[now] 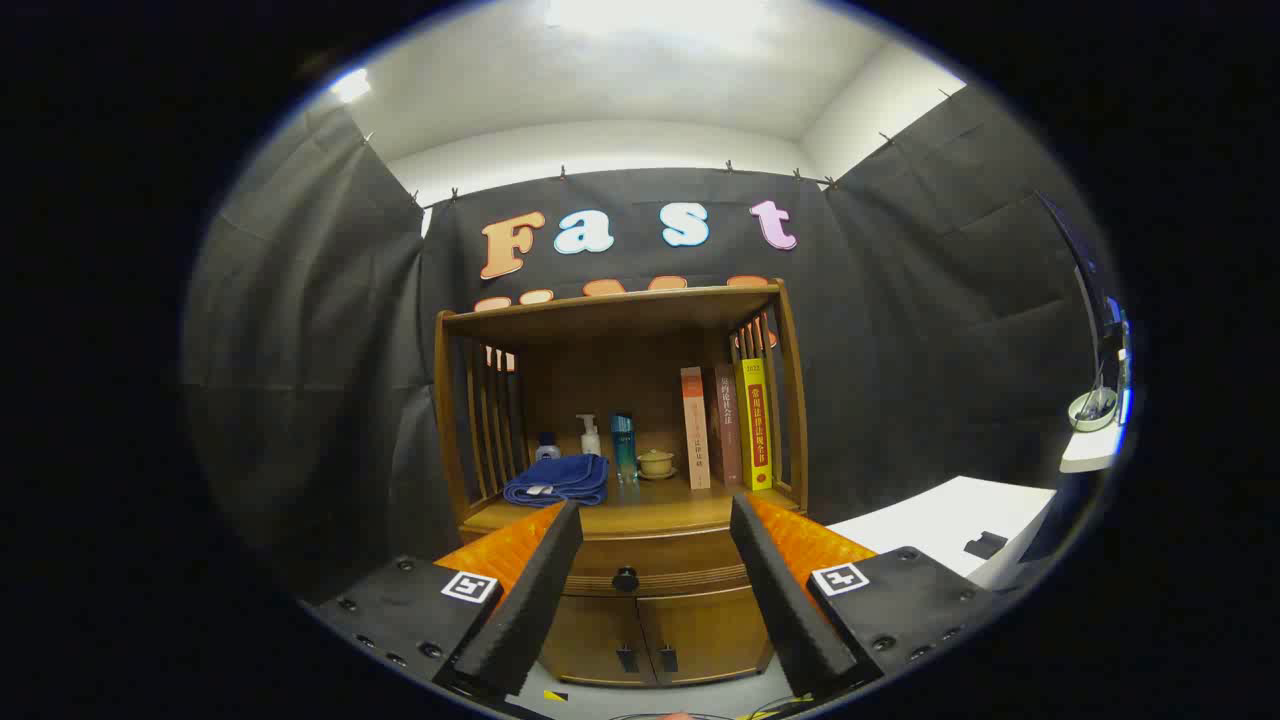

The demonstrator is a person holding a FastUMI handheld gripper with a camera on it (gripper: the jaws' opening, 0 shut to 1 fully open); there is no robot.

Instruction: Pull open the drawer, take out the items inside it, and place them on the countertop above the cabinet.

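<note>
Wooden drawer [640, 558]: shut, flush with the cabinet front, under the countertop and above the two small doors; you see it between the fingers and beyond them.
Knob [625, 578]: one dark round knob at the drawer's middle, lying nearer your left finger than your right, so shift a little left to centre it before you go in.
Gripper [654, 518]: spread wide and holding nothing, well apart from the cabinet; keep it wide until the knob sits between the fingers, then close on the knob with both.
Pull: draw straight back along the drawer's travel, I judge; a slanted pull may jam it or slip off the small knob.
Countertop [650, 510]: the front strip looks bare, the likely place for what comes out.
Crowding behind: a folded blue towel [558, 479], a pump bottle [590, 436], a teal bottle [623, 446], a small lidded cup [656, 463] and upright books [725, 425] stand further back, so stay clear of them.
Doors [650, 633]: closed below; leave their handles alone.
Contents: hidden while the drawer is shut.
</note>
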